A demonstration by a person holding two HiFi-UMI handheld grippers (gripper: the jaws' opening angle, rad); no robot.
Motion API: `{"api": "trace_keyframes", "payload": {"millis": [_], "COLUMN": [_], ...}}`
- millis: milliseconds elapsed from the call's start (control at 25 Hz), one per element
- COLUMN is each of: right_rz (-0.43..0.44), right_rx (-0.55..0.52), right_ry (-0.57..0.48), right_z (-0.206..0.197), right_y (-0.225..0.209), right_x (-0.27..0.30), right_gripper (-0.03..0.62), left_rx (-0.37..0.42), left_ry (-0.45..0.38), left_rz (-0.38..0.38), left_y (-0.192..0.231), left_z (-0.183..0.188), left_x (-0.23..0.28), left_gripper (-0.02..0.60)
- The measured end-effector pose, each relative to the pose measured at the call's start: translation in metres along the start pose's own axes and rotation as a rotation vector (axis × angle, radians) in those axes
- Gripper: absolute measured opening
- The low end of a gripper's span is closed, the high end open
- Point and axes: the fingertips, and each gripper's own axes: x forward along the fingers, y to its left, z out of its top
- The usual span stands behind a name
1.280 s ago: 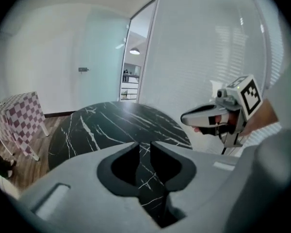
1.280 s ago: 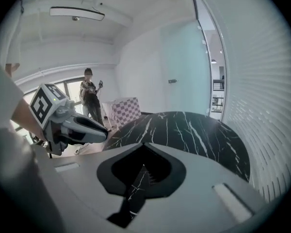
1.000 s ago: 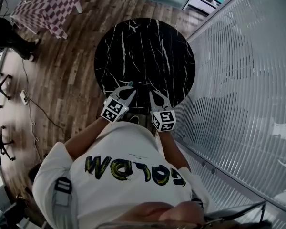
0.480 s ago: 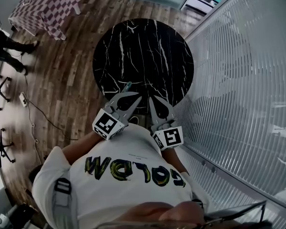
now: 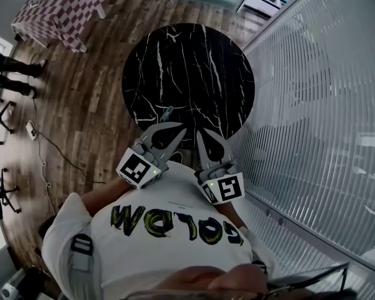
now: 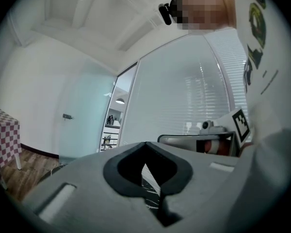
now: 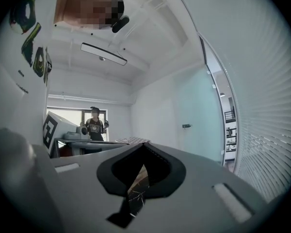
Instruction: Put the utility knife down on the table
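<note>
Left gripper (image 6: pixel 145 144) is clamped fully closed with nothing in it, you just see a sliver of marble through the cutout behind the tips. Right gripper (image 7: pixel 144 145) is the same deal, jaws together and empty. In the head view both sit up close to the person's white shirt (image 5: pixel 172 195), pointing out over the near edge of the round black tabletop (image 5: pixel 194 61). The utility knife (image 5: pixel 167 114) looks like the small teal-grey thing lying on the marble just past the left gripper's tips, near that edge, though it's tiny, so I can't swear there's a gap between them. So my read is the job's basically done: knife is down, 0 of the 2 grippers hold it, nothing left except backing off.
</note>
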Motion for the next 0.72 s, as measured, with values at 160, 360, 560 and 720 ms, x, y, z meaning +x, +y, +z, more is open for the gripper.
{"api": "trace_keyframes", "payload": {"millis": [160, 360, 560, 720], "right_rz": [0.000, 0.004, 0.010, 0.010], "right_rx": [0.005, 0.010, 0.013, 0.014], "right_ry": [-0.001, -0.004, -0.005, 0.009], "right_z": [-0.0016, -0.0009, 0.0005, -0.0015], "right_y": [0.0001, -0.0008, -0.0006, -0.0025], "right_x": [-0.0007, 0.0024, 0.0018, 0.0001], "right_gripper": [0.002, 0.002, 0.002, 0.002], "left_rx": [0.003, -0.003, 0.002, -0.003], "left_ry": [0.005, 0.001, 0.016, 0.012], "left_rz": [0.008, 0.013, 0.013, 0.015], "left_y": [-0.0003, 0.0022, 0.0014, 0.0005], "left_z": [-0.0022, -0.0016, -0.0051, -0.0047], "left_x": [-0.0007, -0.0007, -0.0013, 0.0003], "left_gripper": [0.003, 0.003, 0.003, 0.003]}}
